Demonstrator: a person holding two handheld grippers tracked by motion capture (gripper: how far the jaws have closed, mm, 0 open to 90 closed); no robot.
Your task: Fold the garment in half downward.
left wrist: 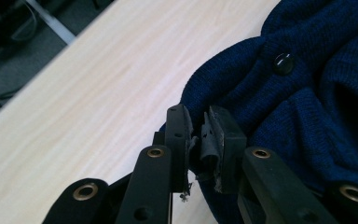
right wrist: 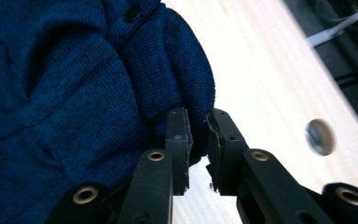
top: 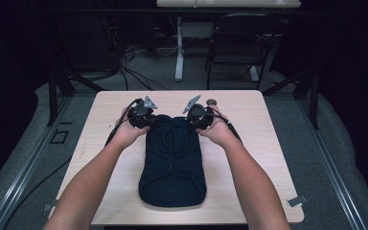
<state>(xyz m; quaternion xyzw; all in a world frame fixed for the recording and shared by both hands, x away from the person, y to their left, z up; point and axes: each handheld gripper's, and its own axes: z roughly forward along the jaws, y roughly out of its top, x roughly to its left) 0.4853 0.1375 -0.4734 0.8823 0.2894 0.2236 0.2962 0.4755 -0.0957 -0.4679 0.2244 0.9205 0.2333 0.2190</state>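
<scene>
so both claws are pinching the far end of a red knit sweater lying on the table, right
Not quite: the knit sweater is dark navy blue, not red, as the left gripper view shows. The rest holds: the left claw and right claw each pinch its far end on the table.

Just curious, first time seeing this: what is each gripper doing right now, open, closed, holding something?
Left gripper: closed on the edge of the navy knit sweater.
Right gripper: closed on the sweater's other far corner.
</scene>
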